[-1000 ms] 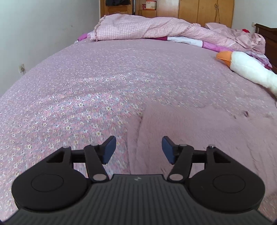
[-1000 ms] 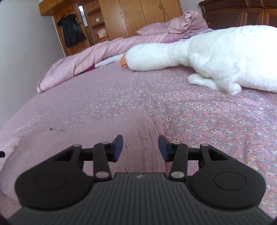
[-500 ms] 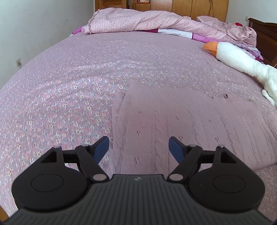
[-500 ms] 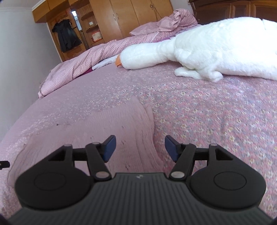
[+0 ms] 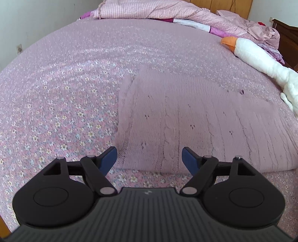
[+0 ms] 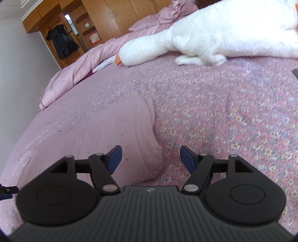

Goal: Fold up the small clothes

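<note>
Pink knit sweater (image 5: pixel 195 119) lies folded flat; both grippers' jaws spread wide, empty

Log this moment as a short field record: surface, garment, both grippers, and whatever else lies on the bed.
surface: bed with pink floral sheet
garment: pink knit garment, lying flat on the sheet
left gripper: open, empty, above the garment's near edge
right gripper: open, empty, over the garment's right corner
other items: white goose plush beside the garment; pink checked quilt heaped at the far end
</note>
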